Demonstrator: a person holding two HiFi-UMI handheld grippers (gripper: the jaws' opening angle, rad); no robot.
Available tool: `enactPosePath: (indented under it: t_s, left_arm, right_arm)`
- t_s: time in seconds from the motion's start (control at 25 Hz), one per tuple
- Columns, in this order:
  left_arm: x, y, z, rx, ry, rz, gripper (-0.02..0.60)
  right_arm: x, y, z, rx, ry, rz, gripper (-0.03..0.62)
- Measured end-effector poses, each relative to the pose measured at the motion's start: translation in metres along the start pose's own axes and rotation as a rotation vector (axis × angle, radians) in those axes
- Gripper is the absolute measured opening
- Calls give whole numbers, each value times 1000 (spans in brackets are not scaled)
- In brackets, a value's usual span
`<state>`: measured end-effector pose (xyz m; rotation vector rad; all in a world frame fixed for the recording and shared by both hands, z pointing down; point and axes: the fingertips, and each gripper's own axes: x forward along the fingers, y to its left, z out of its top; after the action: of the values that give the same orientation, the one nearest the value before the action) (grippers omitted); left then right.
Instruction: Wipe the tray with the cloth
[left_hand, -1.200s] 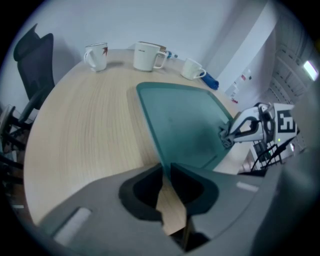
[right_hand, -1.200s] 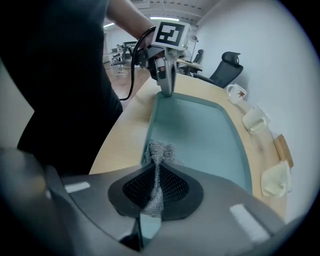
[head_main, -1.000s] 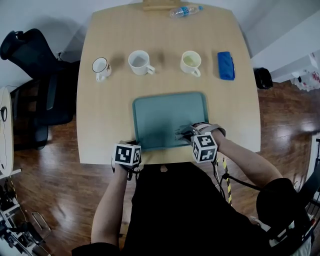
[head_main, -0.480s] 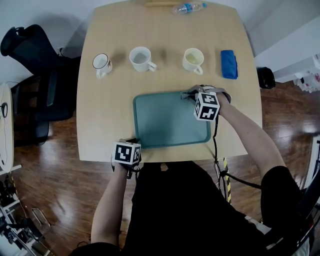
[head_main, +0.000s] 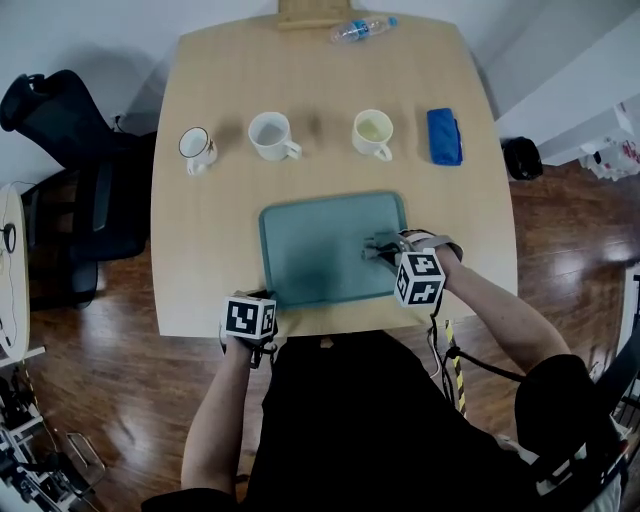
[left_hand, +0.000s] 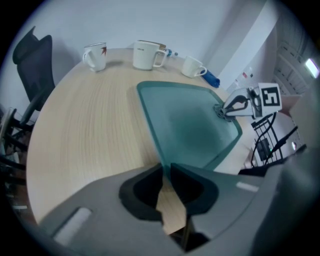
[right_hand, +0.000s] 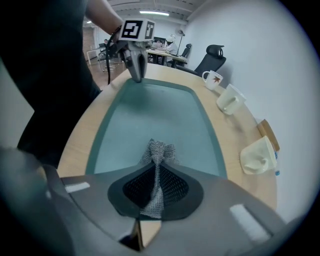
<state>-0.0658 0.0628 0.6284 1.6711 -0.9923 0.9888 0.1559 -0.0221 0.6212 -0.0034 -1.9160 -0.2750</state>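
A teal tray (head_main: 320, 245) lies near the table's front edge. My right gripper (head_main: 380, 248) is over the tray's right half, shut on a grey mesh cloth (head_main: 374, 244). In the right gripper view the cloth (right_hand: 158, 149) bunches out past the jaws of the gripper (right_hand: 156, 172) onto the tray (right_hand: 150, 107). My left gripper (head_main: 262, 297) is at the tray's near left corner. The left gripper view shows that gripper (left_hand: 166, 172) shut on the tray's rim (left_hand: 150, 127). The right gripper (left_hand: 227, 111) also shows there, at the tray's right side.
Three mugs stand in a row beyond the tray: one (head_main: 195, 147), a second (head_main: 272, 135) and a third (head_main: 373, 132). A blue folded cloth (head_main: 443, 135) lies at the far right. A water bottle (head_main: 362, 28) lies at the far edge. A black office chair (head_main: 60, 150) stands left of the table.
My right gripper swept the cloth from the tray's near right part up to its far right corner, then back toward me to the middle right. The left gripper kept still.
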Motion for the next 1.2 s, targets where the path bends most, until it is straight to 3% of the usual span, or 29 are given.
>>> enactPosePath:
  t_s: [0.28, 0.44, 0.56, 0.76, 0.88, 1.04, 1.2]
  left_arm:
    - [1, 0, 0, 4, 0, -2, 55]
    - [0, -1, -1, 4, 3, -4, 55]
    - [-1, -2, 0, 1, 1, -8, 56]
    - [-1, -3, 1, 4, -1, -6, 55]
    - [0, -2, 1, 5, 7, 0, 55]
    - [0, -2, 1, -1, 11, 1, 55]
    - [0, -1, 0, -5, 10, 3, 55]
  right_arm:
    - [-10, 69, 9, -12, -29, 101, 26]
    - [-10, 77, 11, -19, -38, 146, 26]
    - [-6, 43, 3, -11, -29, 90, 26]
    - [7, -54, -17, 37, 13, -56, 26]
    - [12, -97, -26, -12, 63, -111, 26]
    - [14, -118, -34, -66, 77, -104, 26]
    - [11, -112, -35, 2, 41, -94, 26]
